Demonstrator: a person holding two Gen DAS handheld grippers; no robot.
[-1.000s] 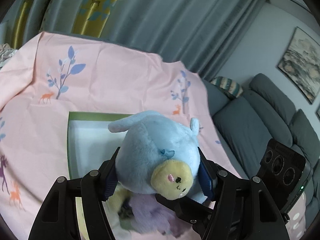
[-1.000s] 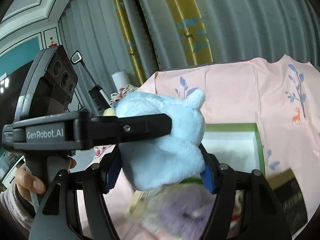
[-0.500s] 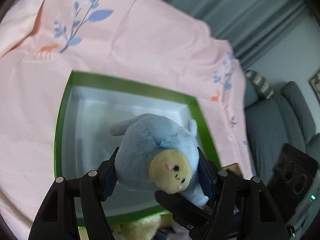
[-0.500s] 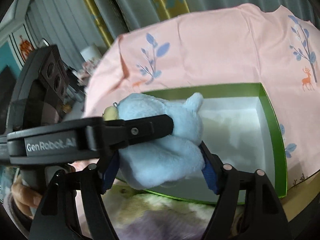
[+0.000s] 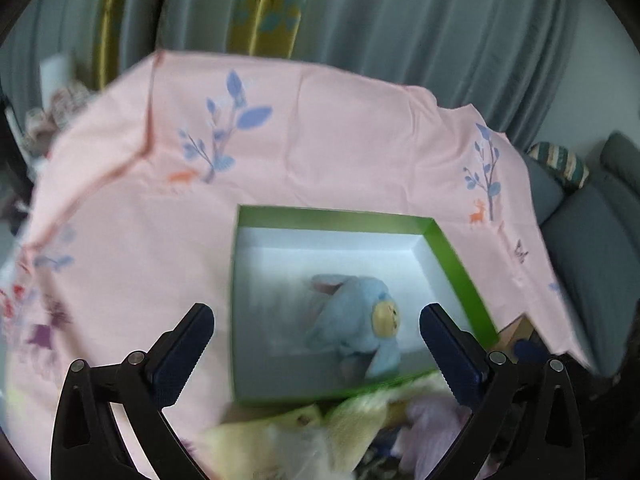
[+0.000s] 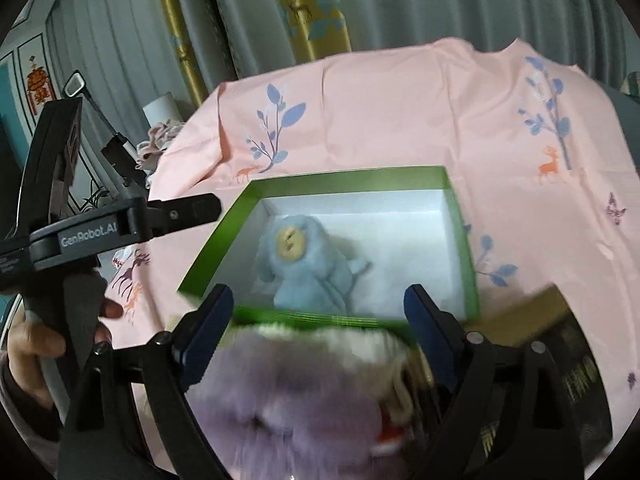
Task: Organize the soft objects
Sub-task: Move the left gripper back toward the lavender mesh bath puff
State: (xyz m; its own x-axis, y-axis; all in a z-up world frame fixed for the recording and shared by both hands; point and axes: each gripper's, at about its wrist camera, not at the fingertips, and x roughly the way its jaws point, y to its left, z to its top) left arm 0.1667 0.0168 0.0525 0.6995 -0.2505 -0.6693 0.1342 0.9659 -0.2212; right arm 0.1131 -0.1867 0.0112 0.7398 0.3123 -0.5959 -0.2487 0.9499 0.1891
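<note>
A light blue plush toy (image 5: 356, 320) with a yellow face lies inside the green-rimmed white box (image 5: 452, 252) on the pink cloth. It shows in the right wrist view too (image 6: 308, 268), in the box (image 6: 352, 184). My left gripper (image 5: 316, 344) is open and empty, above the box's near edge. My right gripper (image 6: 318, 320) is open and empty, just in front of the box. A pile of plush toys lies at the near side: a yellow one (image 5: 320, 428) and a purple one (image 6: 288, 408).
The pink printed cloth (image 5: 320, 140) covers the table. Grey curtains hang behind. A grey sofa (image 5: 592, 240) stands to the right. A dark box lid (image 6: 560, 344) lies right of the green box. My left gripper's body (image 6: 80, 236) shows at the left of the right wrist view.
Both grippers held the blue plush between them and carried it over the box. Both have opened and drawn back, and the plush now lies in the box.
</note>
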